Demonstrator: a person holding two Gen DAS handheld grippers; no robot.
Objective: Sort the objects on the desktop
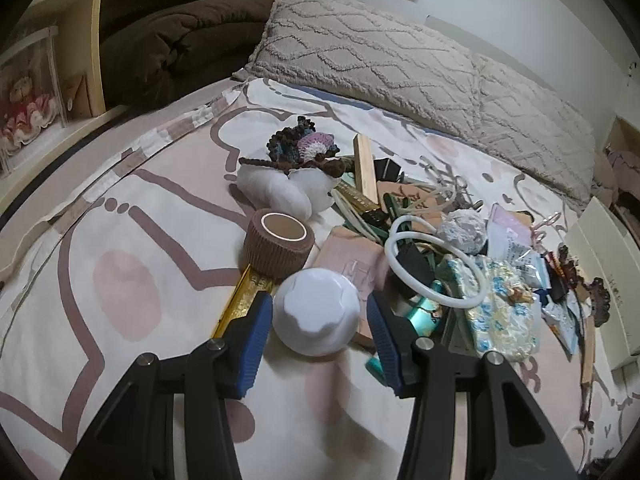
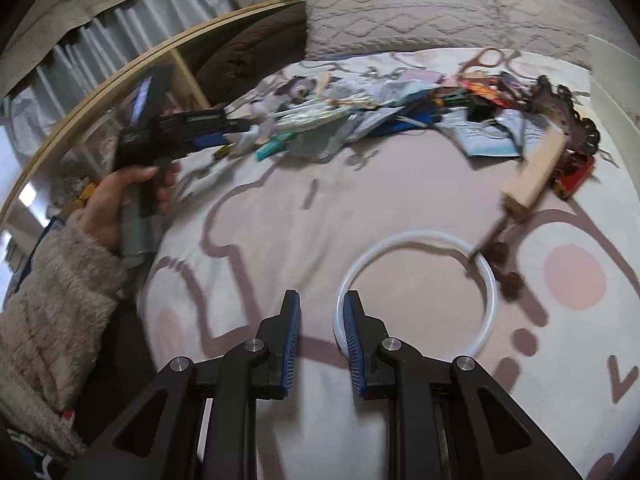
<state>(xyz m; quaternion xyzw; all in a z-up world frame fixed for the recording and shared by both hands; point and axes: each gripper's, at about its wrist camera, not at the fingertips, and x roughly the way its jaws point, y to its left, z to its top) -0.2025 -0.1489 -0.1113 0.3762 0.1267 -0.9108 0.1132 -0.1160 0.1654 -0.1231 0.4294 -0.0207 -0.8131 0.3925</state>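
Observation:
In the left wrist view my left gripper (image 1: 318,312) is open, its blue pads on either side of a white round lid-like jar (image 1: 316,312) lying on the bedspread, not touching it. Behind it stand a brown tape roll (image 1: 279,245) and a gold strip (image 1: 244,300). A pile of small objects (image 1: 460,264) lies to the right, with a white ring (image 1: 436,264) on it. In the right wrist view my right gripper (image 2: 321,312) is open and empty, just left of a white ring (image 2: 420,296) flat on the bedspread. The left gripper also shows in the right wrist view (image 2: 236,136).
A crochet piece on white fluff (image 1: 296,168) lies behind the tape roll. A grey textured pillow (image 1: 400,60) lines the back. A wooden shelf (image 1: 80,60) stands at the left. A wooden block (image 2: 536,172) and a dark crochet chain (image 2: 568,120) lie right of the ring.

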